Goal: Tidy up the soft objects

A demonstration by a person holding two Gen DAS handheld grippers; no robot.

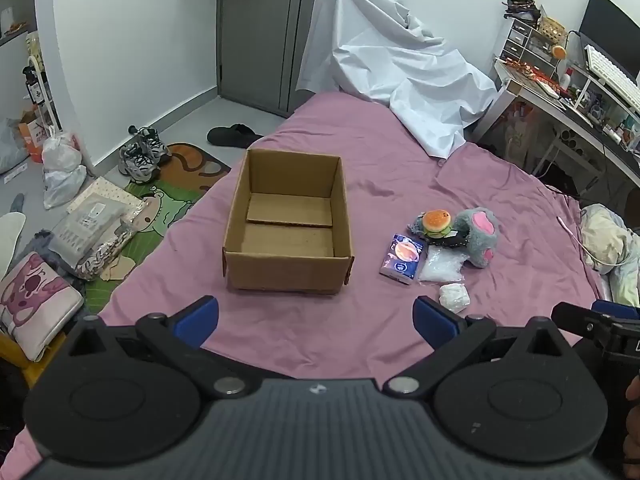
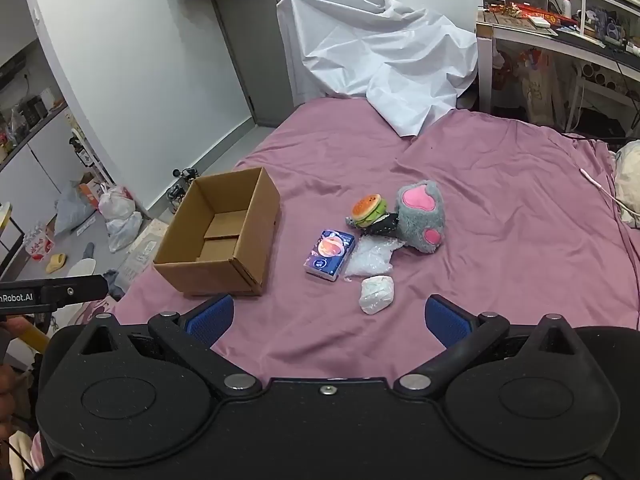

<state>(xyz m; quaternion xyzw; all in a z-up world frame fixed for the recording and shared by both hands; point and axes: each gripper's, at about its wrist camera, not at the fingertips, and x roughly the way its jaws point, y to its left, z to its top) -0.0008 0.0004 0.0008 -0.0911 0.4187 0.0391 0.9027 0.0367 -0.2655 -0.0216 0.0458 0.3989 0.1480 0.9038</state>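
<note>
An open, empty cardboard box (image 1: pixel 288 216) (image 2: pixel 220 236) sits on the pink bedsheet (image 1: pixel 320 328). To its right lie a plush burger (image 1: pixel 437 223) (image 2: pixel 369 210), a grey paw plush with pink pads (image 1: pixel 480 236) (image 2: pixel 422 216), a blue tissue pack (image 1: pixel 403 258) (image 2: pixel 330 255), a clear plastic bag (image 1: pixel 442 266) (image 2: pixel 370 258), a small black item (image 2: pixel 382 225) and a white crumpled wad (image 1: pixel 454 297) (image 2: pixel 376 294). My left gripper (image 1: pixel 316 318) is open, just before the box. My right gripper (image 2: pixel 330 320) is open, just before the white wad.
A white sheet (image 1: pixel 392 60) drapes over something at the bed's far end. A cluttered desk (image 1: pixel 580 92) stands at the right. Shoes (image 1: pixel 142 156), bags and a mat lie on the floor left of the bed. A pale bundle (image 1: pixel 608 240) lies at the bed's right edge.
</note>
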